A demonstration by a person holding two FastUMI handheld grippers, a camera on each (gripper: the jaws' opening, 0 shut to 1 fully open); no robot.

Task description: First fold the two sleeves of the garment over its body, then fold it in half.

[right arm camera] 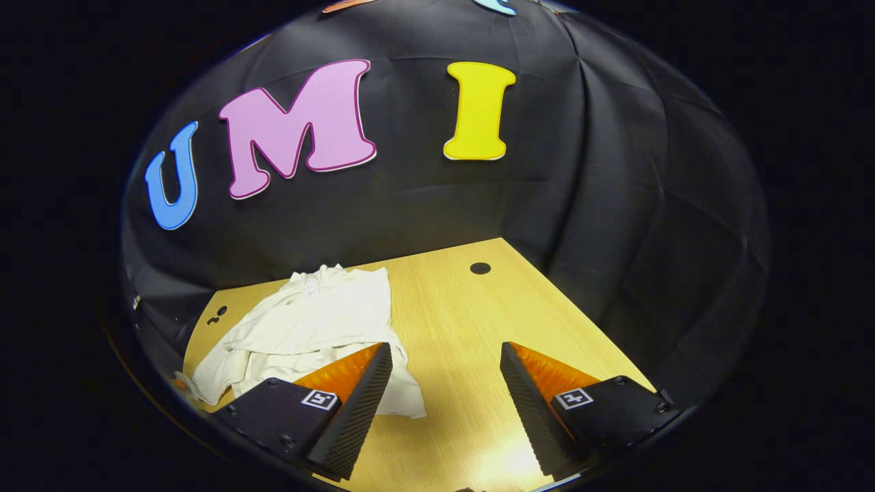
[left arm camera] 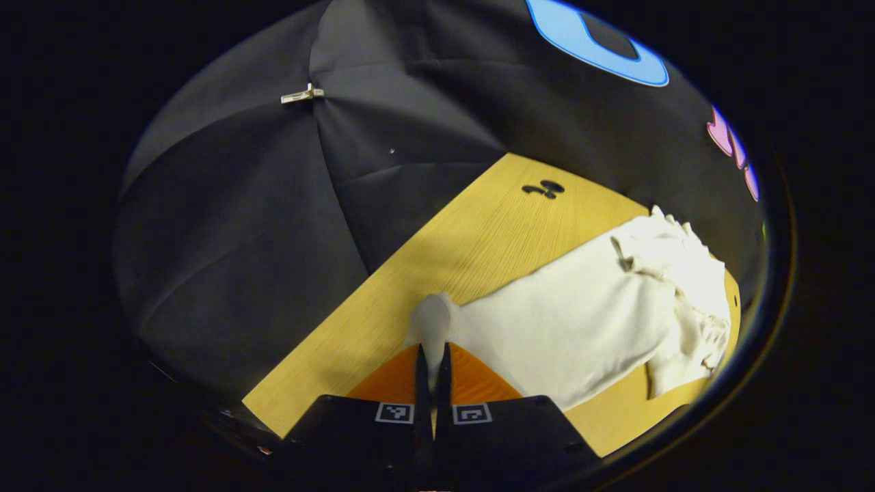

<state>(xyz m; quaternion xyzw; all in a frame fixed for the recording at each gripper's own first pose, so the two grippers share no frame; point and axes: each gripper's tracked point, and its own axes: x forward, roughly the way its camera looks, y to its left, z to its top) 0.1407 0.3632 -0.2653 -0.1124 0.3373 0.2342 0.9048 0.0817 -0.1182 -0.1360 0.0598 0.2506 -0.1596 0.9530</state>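
Garment (left arm camera: 581, 328), white and rumpled, lies on the wooden table (left arm camera: 478, 239) at four o'clock in the left gripper view. Left gripper (left arm camera: 433, 355) pinches its near corner at six; right gripper (right arm camera: 444, 362) gapes, holding nothing.

Garment (left arm camera: 581, 328): soft matt cloth, creased and bunched at one end. Worktop (right arm camera: 465, 321): pale wood-grain surface, smooth, with slight sheen near the camera. Right hand-held gripper (right arm camera: 444, 369): finger pads (right arm camera: 359, 403) finely ridged, matt. Booth wall: matt cloth, wrinkled.
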